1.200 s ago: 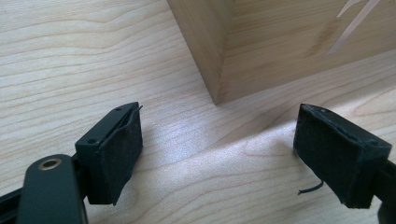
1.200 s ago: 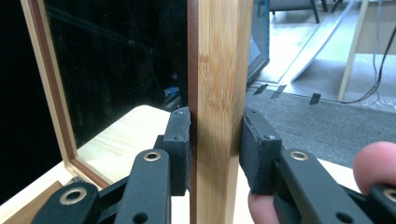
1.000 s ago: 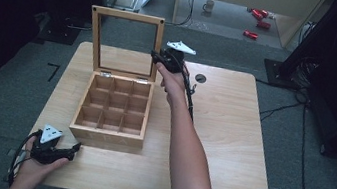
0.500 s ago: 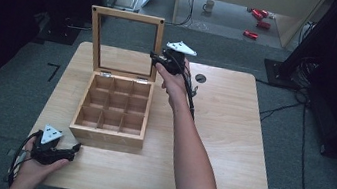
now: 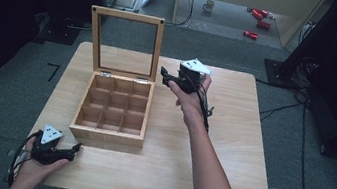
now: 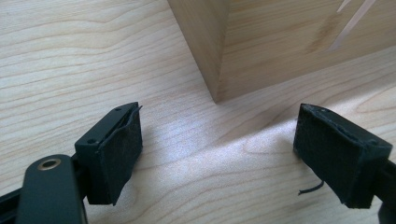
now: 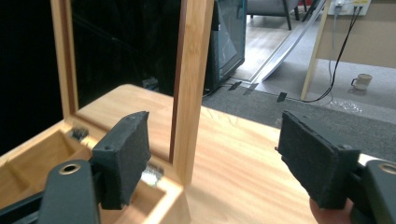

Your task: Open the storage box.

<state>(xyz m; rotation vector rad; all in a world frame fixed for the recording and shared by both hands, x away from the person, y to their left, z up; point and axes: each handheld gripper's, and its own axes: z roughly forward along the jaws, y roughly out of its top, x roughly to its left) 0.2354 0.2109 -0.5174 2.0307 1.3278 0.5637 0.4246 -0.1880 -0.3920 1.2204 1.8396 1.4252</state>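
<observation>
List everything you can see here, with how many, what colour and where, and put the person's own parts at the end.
Wooden box: one, light wood, nine compartments with nothing visible in them, left half of the table.
Box lid: one, wood frame with clear pane, standing upright at the box's far edge.
Table: one, light wood, centre of the high view.
Mug: one, pale, on the floor beyond the table.
Red items: about three, on the floor at the back; too small to identify.
Left gripper: one, black with grey plate, near left table edge, jaws open, nothing between them.
Right gripper: one, black with grey plate, just right of the lid, jaws just opened, holding nothing.
</observation>
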